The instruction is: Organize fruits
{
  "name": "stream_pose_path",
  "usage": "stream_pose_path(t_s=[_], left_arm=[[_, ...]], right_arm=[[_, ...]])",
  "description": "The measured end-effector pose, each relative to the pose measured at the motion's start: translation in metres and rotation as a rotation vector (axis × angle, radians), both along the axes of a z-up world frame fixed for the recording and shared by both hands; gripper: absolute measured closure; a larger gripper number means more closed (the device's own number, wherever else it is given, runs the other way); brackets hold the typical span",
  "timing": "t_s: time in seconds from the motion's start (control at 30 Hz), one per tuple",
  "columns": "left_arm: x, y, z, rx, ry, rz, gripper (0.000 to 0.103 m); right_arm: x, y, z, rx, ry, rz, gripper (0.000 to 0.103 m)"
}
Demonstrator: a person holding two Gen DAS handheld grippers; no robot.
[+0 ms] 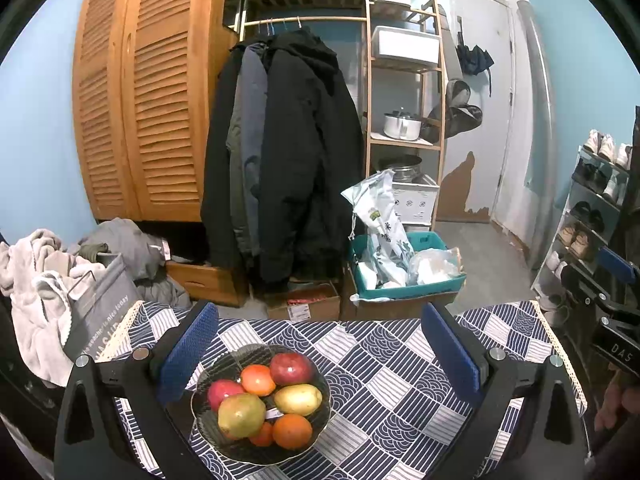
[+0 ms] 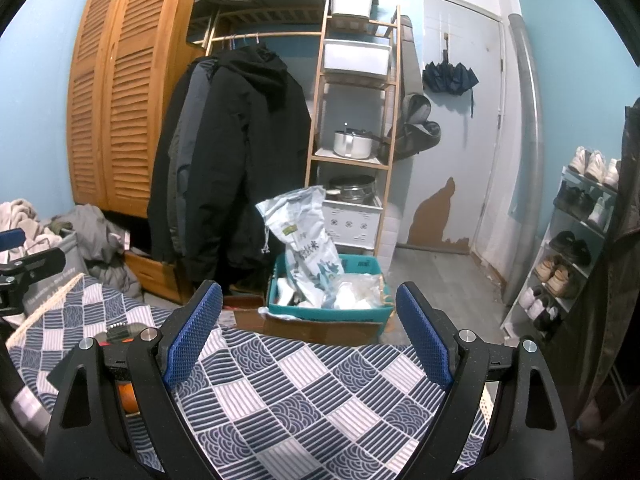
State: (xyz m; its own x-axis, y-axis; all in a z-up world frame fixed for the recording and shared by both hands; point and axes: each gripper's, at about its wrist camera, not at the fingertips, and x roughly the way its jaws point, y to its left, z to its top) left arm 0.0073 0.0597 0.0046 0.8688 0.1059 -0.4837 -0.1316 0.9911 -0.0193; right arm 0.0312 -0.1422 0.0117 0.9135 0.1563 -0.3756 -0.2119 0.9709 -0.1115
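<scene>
Seven or so fruits (image 1: 266, 400) lie piled in the dark bowl (image 1: 320, 426) on the patterned counter (image 1: 400, 380). Left tool (image 1: 320, 356) and right tool (image 2: 309, 334) both gape wide, empty. Gathered already or awaiting sorting: undetermined.

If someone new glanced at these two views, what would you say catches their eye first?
Probably the dark bowl heaped with red, orange and yellow-green fruit, sitting on the blue patterned tablecloth between the open jaws of the left gripper. Behind the table, black coats hang beside a louvred wooden wardrobe. The right gripper is open over bare cloth.
</scene>
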Motion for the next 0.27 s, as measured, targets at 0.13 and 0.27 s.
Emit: stream_pose_path(t_s=[0.13, 0.27], left_arm=[[0.0008, -0.0007, -0.0005, 0.002, 0.001, 0.0, 0.001], [0.0006, -0.0008, -0.0004, 0.0, 0.001, 0.0, 0.001]], right_arm=[[0.0001, -0.0001, 0.0, 0.0, 0.0, 0.0, 0.016], [0.0001, -0.0001, 0.0, -0.001, -0.001, 0.0, 0.016]])
